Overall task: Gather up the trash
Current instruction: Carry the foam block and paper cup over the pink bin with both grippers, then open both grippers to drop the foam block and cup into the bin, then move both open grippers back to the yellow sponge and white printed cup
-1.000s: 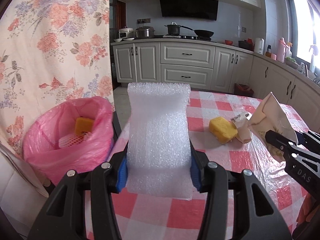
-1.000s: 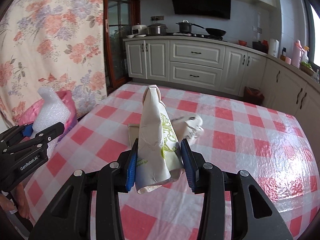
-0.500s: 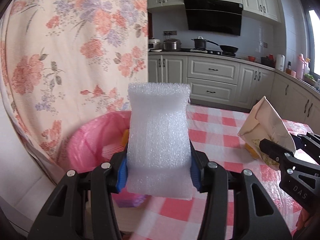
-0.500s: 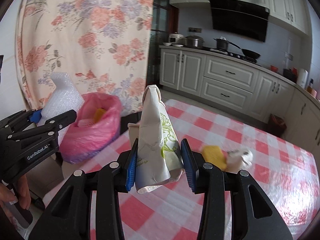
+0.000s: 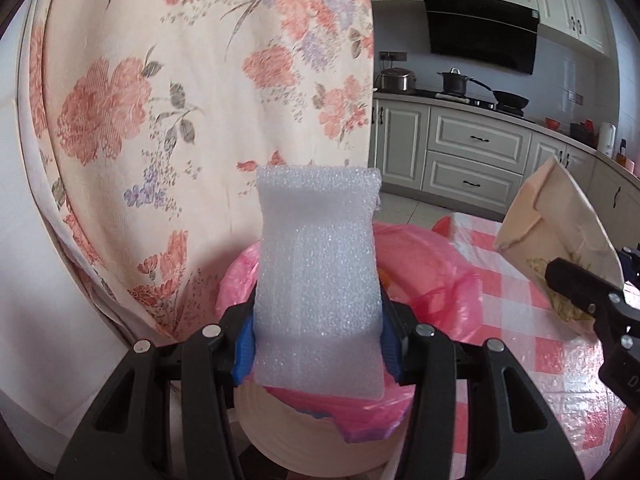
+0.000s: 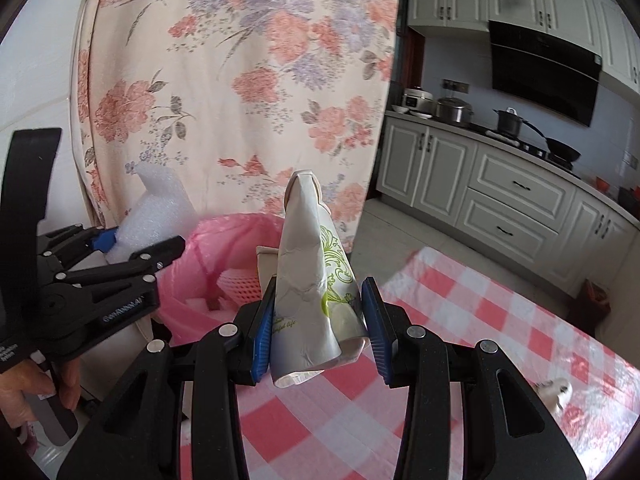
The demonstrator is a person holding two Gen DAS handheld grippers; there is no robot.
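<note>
Two loads stood ready: left gripper [image 5: 318, 344], clamped on upright foam [image 5: 318, 280], hung directly over the pink bin bag [image 6: 236, 240], nearer than the right gripper [image 6: 318, 336], clamped on a tall paper bag [image 6: 312, 280] beside it over the surface [image 6: 460, 320].
</note>
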